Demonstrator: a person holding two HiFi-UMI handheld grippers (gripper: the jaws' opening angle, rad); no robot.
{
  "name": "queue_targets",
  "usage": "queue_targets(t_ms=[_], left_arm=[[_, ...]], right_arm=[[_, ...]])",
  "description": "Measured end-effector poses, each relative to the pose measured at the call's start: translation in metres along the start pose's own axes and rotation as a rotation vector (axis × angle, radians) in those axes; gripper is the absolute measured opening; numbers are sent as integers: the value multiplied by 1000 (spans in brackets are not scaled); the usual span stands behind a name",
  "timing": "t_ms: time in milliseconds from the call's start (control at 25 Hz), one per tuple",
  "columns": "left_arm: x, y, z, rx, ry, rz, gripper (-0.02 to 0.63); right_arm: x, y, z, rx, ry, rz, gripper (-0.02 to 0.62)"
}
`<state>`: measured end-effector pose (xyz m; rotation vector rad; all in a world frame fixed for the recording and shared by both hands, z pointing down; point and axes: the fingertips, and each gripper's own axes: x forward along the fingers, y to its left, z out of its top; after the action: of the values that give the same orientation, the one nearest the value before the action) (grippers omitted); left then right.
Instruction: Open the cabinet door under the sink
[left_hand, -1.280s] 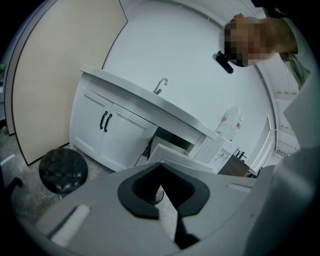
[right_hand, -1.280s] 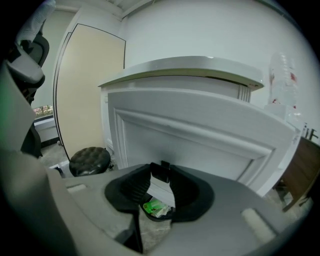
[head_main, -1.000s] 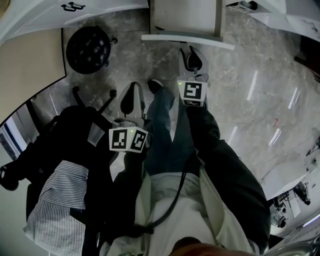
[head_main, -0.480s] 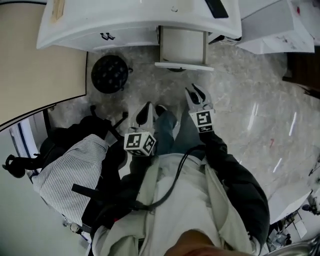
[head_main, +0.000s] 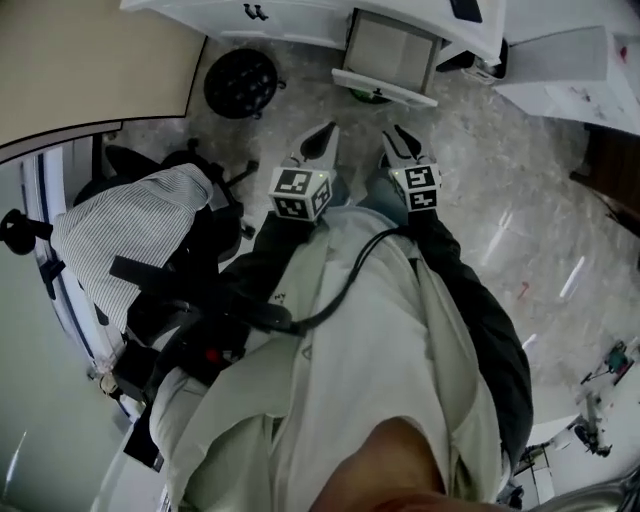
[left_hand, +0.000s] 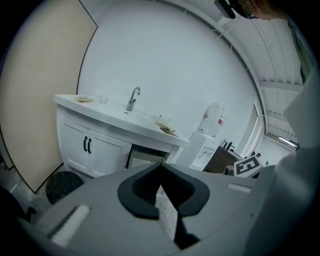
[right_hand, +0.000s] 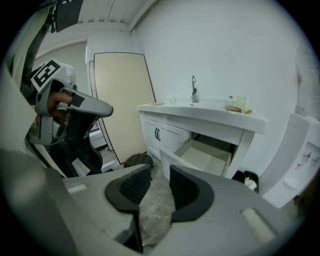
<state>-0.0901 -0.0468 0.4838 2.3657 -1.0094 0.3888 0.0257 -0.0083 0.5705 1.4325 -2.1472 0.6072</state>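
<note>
The cabinet door (right_hand: 170, 159) under the sink (right_hand: 200, 107) already stands open, far ahead. The left gripper (head_main: 326, 134) is clenched and empty; the right gripper (head_main: 399, 139) is parted and empty. Both are best kept clear of the door.

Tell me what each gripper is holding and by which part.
Nothing is held. The left gripper has its jaws together at the tips with nothing clamped; the right gripper has its jaws apart, with only floor showing between them.
</note>
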Motion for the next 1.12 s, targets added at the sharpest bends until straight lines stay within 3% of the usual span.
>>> queue_targets(t_ms=[240,520,1120], left_arm=[[7,-3,17,-10,-41,35,6],[12,-7,24,-25,-72,73,6],[12,-23,16,-40,-76,130,6]], right_arm=[[-6,2,20,-67,-30,73,121],[-11,-7,23,-76,-31,143,121],[-14,-22,16,-103,7,189,121]])
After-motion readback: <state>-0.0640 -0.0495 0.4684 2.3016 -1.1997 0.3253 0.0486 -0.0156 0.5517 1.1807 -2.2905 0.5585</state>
